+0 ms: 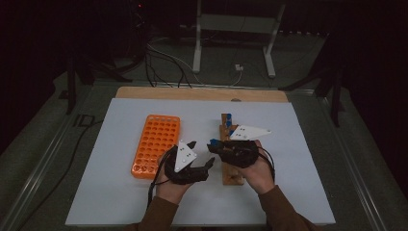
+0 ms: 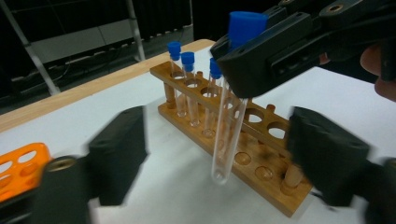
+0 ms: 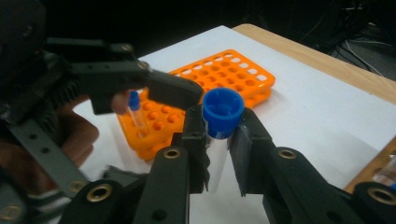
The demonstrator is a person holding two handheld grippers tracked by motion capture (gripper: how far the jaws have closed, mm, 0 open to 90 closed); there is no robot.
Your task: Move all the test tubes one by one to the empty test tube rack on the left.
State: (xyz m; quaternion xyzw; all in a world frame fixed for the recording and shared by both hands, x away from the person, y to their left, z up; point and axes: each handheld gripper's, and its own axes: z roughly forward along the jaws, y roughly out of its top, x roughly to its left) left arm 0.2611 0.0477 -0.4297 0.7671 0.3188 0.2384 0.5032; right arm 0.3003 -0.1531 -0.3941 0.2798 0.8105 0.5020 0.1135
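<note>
A clear test tube (image 2: 228, 130) with a blue cap (image 3: 222, 110) hangs upright, and my right gripper (image 3: 219, 140) is shut on it just under the cap. My left gripper (image 2: 219, 140) is open, its jaws on either side of the tube's lower half without touching it. In the high view both grippers meet near the table's front, the left gripper (image 1: 202, 153) beside the right gripper (image 1: 215, 145). The wooden rack (image 2: 261, 175) lies right behind the tube and holds three blue-capped tubes (image 2: 187, 88) at its far end.
An orange rack (image 1: 156, 144) with many holes lies left of the grippers; one blue-capped tube (image 3: 135, 109) stands in it. The wooden rack (image 1: 230, 175) runs front to back under my right hand. White mat (image 1: 298, 159) covers the table; metal stand legs (image 1: 197, 43) rise beyond it.
</note>
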